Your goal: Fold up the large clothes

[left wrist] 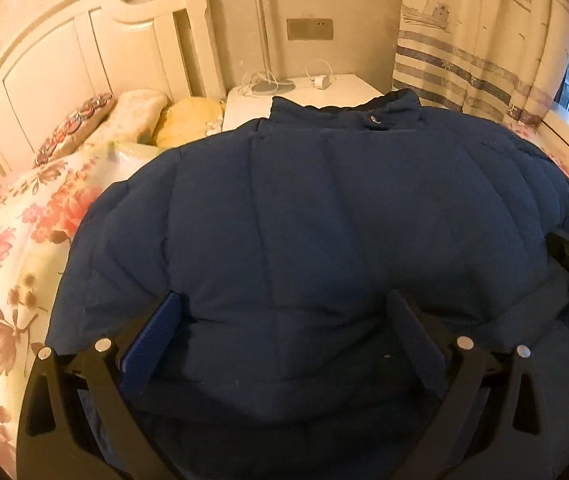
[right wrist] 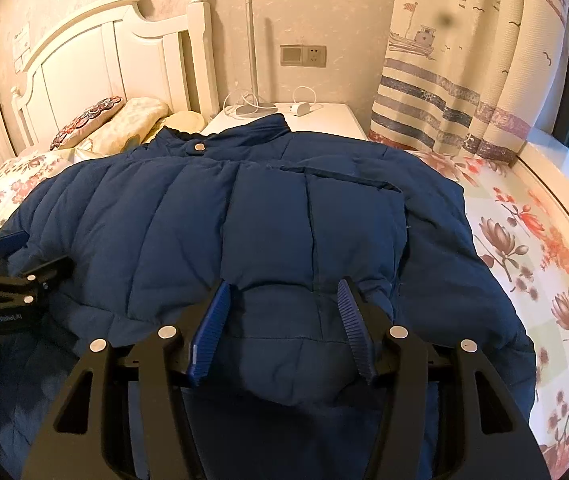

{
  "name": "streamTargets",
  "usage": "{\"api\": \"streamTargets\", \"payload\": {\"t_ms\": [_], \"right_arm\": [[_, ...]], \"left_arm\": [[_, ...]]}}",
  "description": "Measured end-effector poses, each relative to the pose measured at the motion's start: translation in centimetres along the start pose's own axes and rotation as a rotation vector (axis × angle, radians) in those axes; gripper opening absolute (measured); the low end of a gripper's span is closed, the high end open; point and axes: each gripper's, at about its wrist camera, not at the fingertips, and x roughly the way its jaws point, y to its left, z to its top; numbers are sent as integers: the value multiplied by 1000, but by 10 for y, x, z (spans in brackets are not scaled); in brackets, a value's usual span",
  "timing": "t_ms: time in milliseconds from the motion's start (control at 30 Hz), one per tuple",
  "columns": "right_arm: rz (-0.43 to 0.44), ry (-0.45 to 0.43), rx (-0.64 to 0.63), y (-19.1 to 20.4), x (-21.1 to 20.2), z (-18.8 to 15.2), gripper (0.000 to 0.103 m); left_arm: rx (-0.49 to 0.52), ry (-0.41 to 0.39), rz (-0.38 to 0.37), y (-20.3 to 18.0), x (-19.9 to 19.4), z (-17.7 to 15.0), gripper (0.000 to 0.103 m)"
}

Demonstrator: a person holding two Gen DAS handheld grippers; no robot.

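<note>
Where the room is taken by size, the bed comes first: a floral sheet in pink and pale green, a white panelled headboard at its far end.

Jacket, navy, quilted, large: lies spread on the bed, collar toward the nightstand, one snap showing at the neck. Its near hem is bunched up in a thick roll at the front edge.

Curtain, cream with blue stripes and boat drawings: hangs at the right, beside a window.

Pillows, three or so, one patterned, one pale, one yellow: stacked against the headboard, apart from the jacket.

Nightstand, white: bears a lamp base with thin pole, loose white cable, and a small charger. No container with contents is in view.

Wall plate, switch and socket: above the nightstand.

Right gripper: jaws about half apart, blue pads on either side of the rolled hem, pressing into the padding.

Left gripper: jaws wide, straddling the hem at the jacket's other side; whether the pads actually pinch the fabric cannot be told. It shows also at the left edge of the right wrist view.
</note>
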Motion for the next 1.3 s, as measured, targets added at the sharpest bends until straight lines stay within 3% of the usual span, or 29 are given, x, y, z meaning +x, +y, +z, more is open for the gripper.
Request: {"api": "streamTargets", "payload": {"t_ms": [67, 167, 267, 333, 400, 433, 500, 600, 733, 867, 933, 1033, 1167, 1300], "right_arm": [[29, 4, 22, -5, -1, 0, 53], [73, 27, 79, -9, -28, 3, 54], [97, -39, -48, 17, -61, -2, 54], [125, 21, -131, 38, -60, -14, 63], [175, 147, -215, 62, -42, -36, 66], [154, 184, -260, 71, -33, -46, 70], [93, 128, -282, 77, -32, -54, 79], [127, 178, -226, 64, -34, -45, 79], [0, 105, -121, 15, -57, -36, 82], [-66, 189, 6, -46, -41, -54, 85], [-15, 156, 28, -53, -42, -63, 87], [-61, 162, 25, -46, -64, -66, 88], [27, 52, -94, -5, -116, -80, 91], [160, 128, -278, 51, -127, -123, 92]], "left_arm": [[-23, 17, 3, 1, -11, 0, 101], [-46, -33, -28, 5, -47, -11, 101], [-60, -24, -48, 7, -65, -34, 101], [-68, 9, -52, 6, -63, -49, 101], [-59, 54, -39, 3, -51, -65, 101], [-54, 77, -19, 1, -46, -71, 101], [-52, 68, -11, 0, -41, -77, 101], [-52, 88, -20, 5, -40, -73, 101], [-69, 49, 125, 31, -58, -81, 101], [-184, 86, 112, 70, -54, -98, 101], [-199, 90, 120, 74, -56, -100, 101], [-171, 74, 198, 64, -71, -102, 100], [-88, -41, 94, 20, -127, -119, 101], [20, -17, -25, -25, -143, -146, 101]]}}
